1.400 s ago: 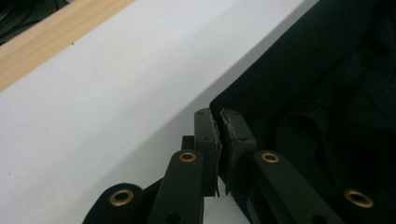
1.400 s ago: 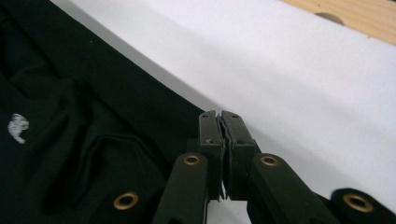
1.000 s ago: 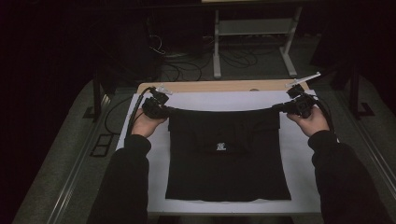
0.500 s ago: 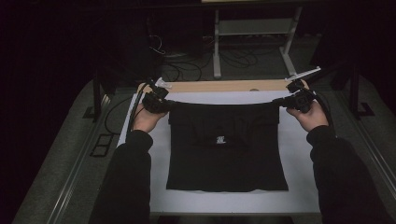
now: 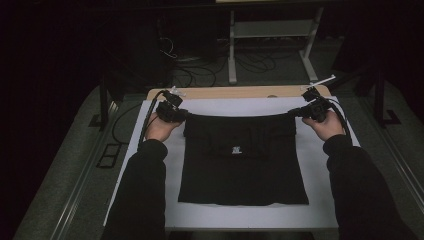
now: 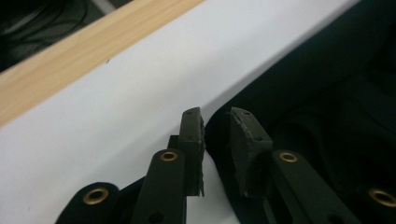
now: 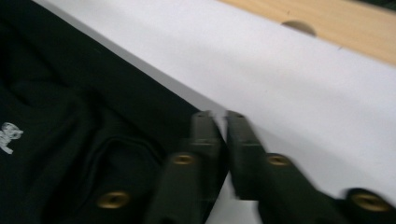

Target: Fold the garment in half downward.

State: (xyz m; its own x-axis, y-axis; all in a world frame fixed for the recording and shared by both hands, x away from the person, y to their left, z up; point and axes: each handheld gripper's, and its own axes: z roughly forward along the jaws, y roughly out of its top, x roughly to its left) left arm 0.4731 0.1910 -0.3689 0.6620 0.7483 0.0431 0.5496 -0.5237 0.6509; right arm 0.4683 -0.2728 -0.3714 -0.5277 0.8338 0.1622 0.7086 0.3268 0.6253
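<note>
Holding the black cloth [image 5: 243, 160] by its far edge, stretched sideways between left gripper [image 5: 181, 115] and right gripper [image 5: 296, 113], jaws pinched on each corner; rest flat on white desk [image 5: 320, 210].

Light wooden table [image 5: 240, 92], covered almost entirely by a white sheet [image 5: 320, 165]; spread flat on the sheet, a black garment [image 5: 245, 170] bearing a small white logo [image 5: 236, 149].

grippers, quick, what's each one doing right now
Left gripper: jaws pinching the edge of the black garment.
Right gripper: jaws nearly together at the garment's edge; grip cannot be told.
</note>
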